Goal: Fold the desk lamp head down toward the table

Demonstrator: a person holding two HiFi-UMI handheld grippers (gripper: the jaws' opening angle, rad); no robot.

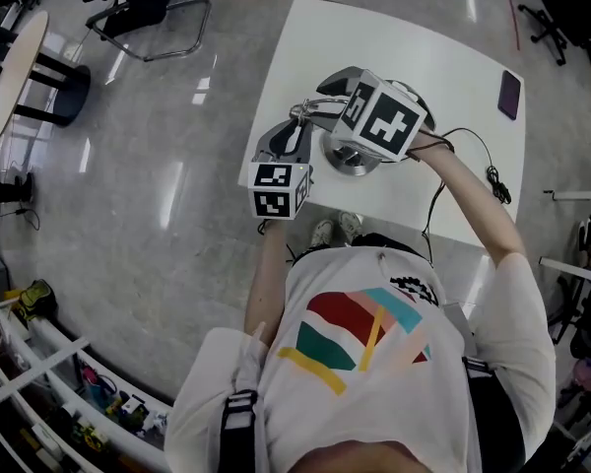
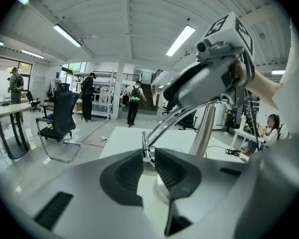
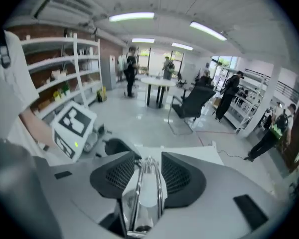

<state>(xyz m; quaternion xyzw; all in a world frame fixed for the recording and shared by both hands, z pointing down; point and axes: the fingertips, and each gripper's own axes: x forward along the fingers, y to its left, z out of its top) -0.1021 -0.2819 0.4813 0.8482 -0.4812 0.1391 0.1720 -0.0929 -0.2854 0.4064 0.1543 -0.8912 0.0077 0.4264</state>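
A chrome desk lamp stands on the white table (image 1: 443, 47), its round base (image 1: 353, 158) near the front edge. My left gripper (image 1: 292, 131) is shut on the low joint of the lamp's chrome arm (image 2: 146, 152), and in the left gripper view the left gripper (image 2: 148, 156) pinches that joint just above the base (image 2: 162, 185). The curved arm (image 2: 177, 114) rises to my right gripper (image 2: 209, 78). In the right gripper view the right gripper (image 3: 148, 166) is shut on the lamp's upper chrome rods (image 3: 145, 193). The lamp head itself is hidden by the grippers.
A dark phone (image 1: 509, 94) lies at the table's far right. A black cable (image 1: 490, 173) runs off the right front edge. An office chair (image 1: 143, 8) and a round table (image 1: 18, 62) stand on the floor to the left. People stand far off in the room (image 2: 134, 102).
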